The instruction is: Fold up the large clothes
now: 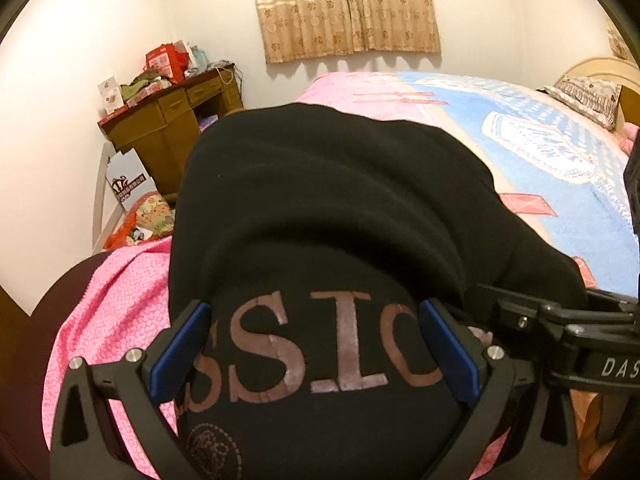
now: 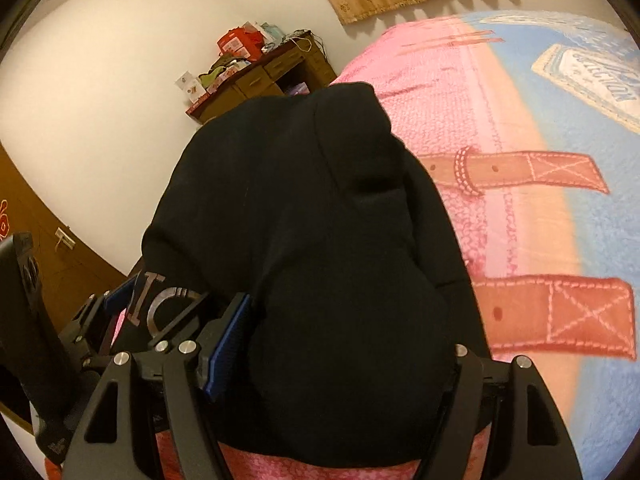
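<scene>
A black sweatshirt (image 1: 328, 200) with pinkish letters lies bunched on the bed, near its corner. My left gripper (image 1: 316, 348) is open, its blue pads on either side of the lettered part, low over the cloth. The right gripper's black body (image 1: 560, 328) shows just to the right of it. In the right wrist view the sweatshirt (image 2: 320, 220) bulges between the fingers of my right gripper (image 2: 344, 344), which is open; its right pad is hidden by cloth. The left gripper (image 2: 120, 304) shows at lower left beside it.
The bed has a pink and blue blanket (image 1: 560, 184), which also shows in the right wrist view (image 2: 520, 120). A wooden desk (image 1: 172, 116) piled with boxes stands against the far wall. Bags (image 1: 144, 216) sit on the floor below it. A pillow (image 1: 588, 96) lies at the headboard.
</scene>
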